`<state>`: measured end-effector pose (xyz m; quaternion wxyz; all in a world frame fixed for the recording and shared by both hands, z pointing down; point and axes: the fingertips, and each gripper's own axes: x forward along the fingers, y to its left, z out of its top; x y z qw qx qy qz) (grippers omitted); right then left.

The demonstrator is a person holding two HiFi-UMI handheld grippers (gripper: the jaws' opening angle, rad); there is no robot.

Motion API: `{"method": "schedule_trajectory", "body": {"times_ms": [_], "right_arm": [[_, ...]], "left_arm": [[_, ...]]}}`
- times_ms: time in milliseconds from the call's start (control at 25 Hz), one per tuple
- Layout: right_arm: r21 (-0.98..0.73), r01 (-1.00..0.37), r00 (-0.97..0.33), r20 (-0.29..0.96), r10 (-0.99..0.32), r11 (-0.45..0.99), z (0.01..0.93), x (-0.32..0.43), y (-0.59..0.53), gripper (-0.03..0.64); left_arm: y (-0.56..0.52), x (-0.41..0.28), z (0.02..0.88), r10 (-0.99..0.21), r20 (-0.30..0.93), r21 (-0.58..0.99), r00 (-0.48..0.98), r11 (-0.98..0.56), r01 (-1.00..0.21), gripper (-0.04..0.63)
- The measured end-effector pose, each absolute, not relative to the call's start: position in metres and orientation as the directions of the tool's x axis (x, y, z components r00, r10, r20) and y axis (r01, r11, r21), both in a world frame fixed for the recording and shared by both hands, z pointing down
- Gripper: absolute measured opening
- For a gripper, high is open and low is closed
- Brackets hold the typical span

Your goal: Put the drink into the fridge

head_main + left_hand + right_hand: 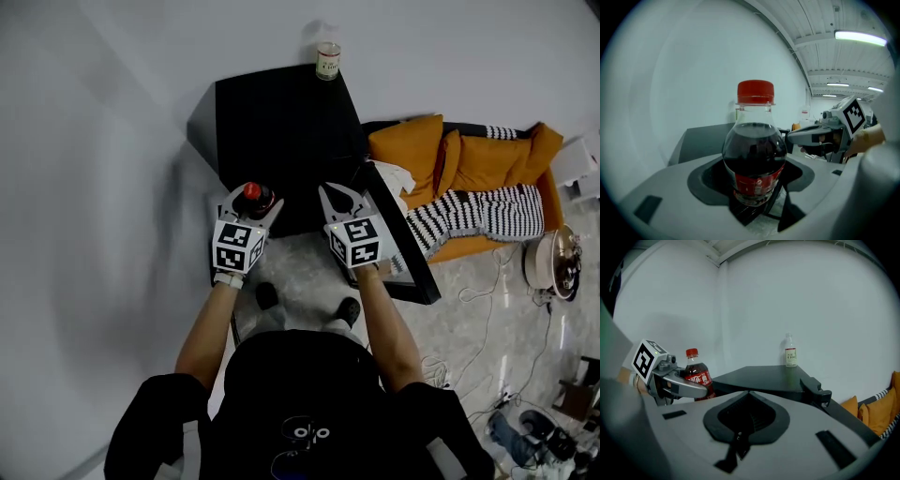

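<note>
A small cola bottle [255, 195] [754, 159] with a red cap stands upright between the jaws of my left gripper [253, 202], which is shut on its lower body. In the right gripper view the bottle [696, 373] and left gripper [670, 380] show at the left. My right gripper [343, 192] [749, 394] hovers beside it to the right, its jaws meeting at the tips with nothing between them. Just ahead of both stands the black fridge [281, 122] [759, 376]. A black panel [403, 244], seemingly its door, juts toward me on the right.
A clear bottle with a white label [327, 61] [790, 352] stands on the fridge's far corner by the white wall. An orange sofa [469, 159] with a striped blanket [478, 216] lies to the right. A round appliance [553, 262] and cables sit on the floor.
</note>
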<state>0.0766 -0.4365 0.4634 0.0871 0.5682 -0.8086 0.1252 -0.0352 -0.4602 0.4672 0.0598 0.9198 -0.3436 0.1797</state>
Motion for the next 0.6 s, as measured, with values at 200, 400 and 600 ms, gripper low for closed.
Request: {"method": "schedule_trajectory", "body": {"times_ms": [200, 400, 600], "right_arm": [[-0.11, -0.94, -0.34, 0.28, -0.898, 0.322, 0.49, 0.078, -0.444, 0.008], [-0.12, -0.952, -0.306, 0.296, -0.905, 0.283, 0.532, 0.082, -0.445, 0.008], [-0.116, -0.965, -0.262, 0.323, -0.909, 0.236, 0.579, 0.088, -0.44, 0.008]], "left_arm": [[-0.467, -0.023, 0.5, -0.587, 0.383, -0.006, 0.713, -0.774, -0.633, 0.307], [-0.471, -0.011, 0.541, -0.558, 0.385, -0.019, 0.735, -0.801, -0.598, 0.307], [-0.468, 0.007, 0.586, -0.499, 0.396, -0.039, 0.771, -0.848, -0.529, 0.307]]}}
